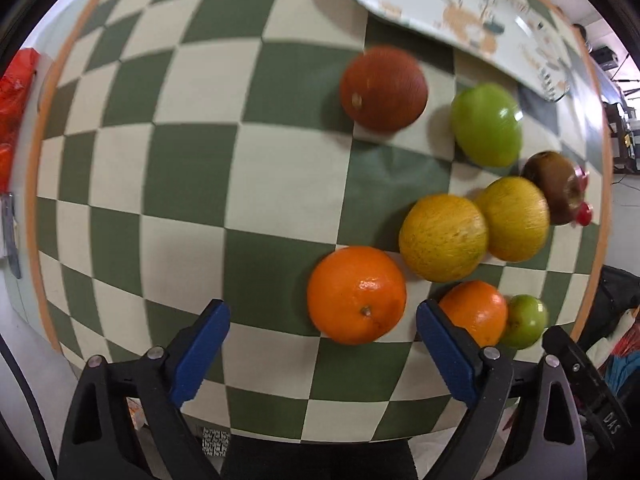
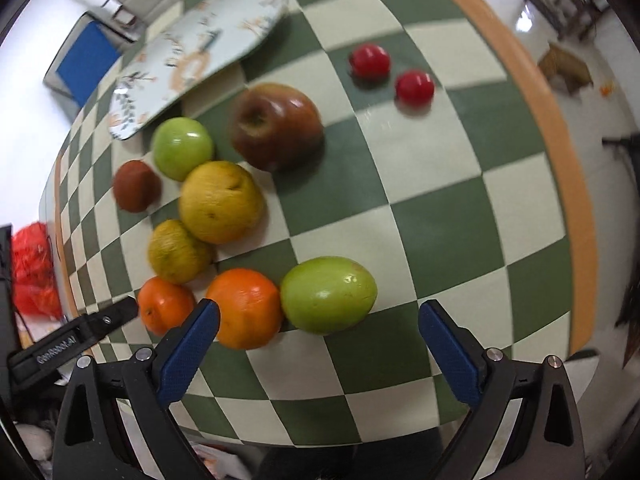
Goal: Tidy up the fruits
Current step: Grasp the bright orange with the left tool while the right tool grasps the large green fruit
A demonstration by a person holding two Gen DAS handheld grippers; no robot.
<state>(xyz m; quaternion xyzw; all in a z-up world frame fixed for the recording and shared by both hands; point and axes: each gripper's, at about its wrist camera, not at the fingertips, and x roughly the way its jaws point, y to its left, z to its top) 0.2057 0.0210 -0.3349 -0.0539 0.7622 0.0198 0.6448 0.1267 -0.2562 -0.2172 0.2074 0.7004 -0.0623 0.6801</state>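
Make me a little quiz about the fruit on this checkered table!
1. True or false: both grippers, the left gripper and the right gripper, are open and hold nothing.
2. How many small red fruits lie apart from the main cluster, beyond the big reddish-brown apple? A) one B) two C) four
3. Fill in: the patterned plate has ____ fruit on it.

Key: 1. True. 2. B. 3. No: every fruit, including the orange in front of the left gripper, sits on the tablecloth.
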